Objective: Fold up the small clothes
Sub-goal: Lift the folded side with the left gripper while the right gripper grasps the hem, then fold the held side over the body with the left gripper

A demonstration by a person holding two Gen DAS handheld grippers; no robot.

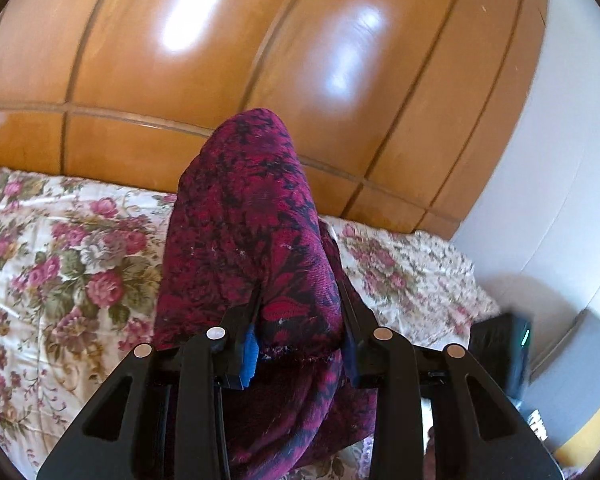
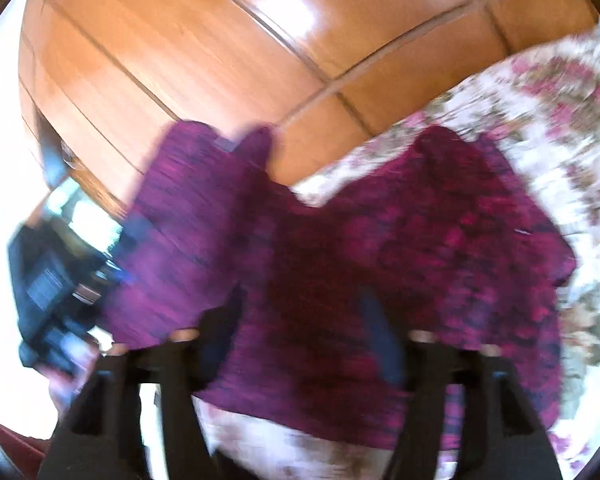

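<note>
A magenta and black patterned knit garment (image 1: pixel 252 232) hangs up in front of the left wrist camera. My left gripper (image 1: pixel 300 320) has its fingers (image 1: pixel 244 320) on either side of a bunched fold of the cloth and holds it raised over the bed. In the blurred right wrist view the same garment (image 2: pixel 360 248) spreads wide, partly lifted, partly over the bed. My right gripper (image 2: pixel 300 312) has cloth between its fingers (image 2: pixel 376 320); the blur hides the fingertips. The left gripper shows in the right wrist view (image 2: pixel 48 280) at the left, at the garment's other end.
A floral bedspread (image 1: pixel 60 264) covers the bed (image 2: pixel 560 128) under the garment. A glossy wooden wardrobe (image 1: pixel 260 40) stands behind the bed. A white wall (image 1: pixel 560 180) is at the right, with a black device (image 1: pixel 508 344) beside the bed.
</note>
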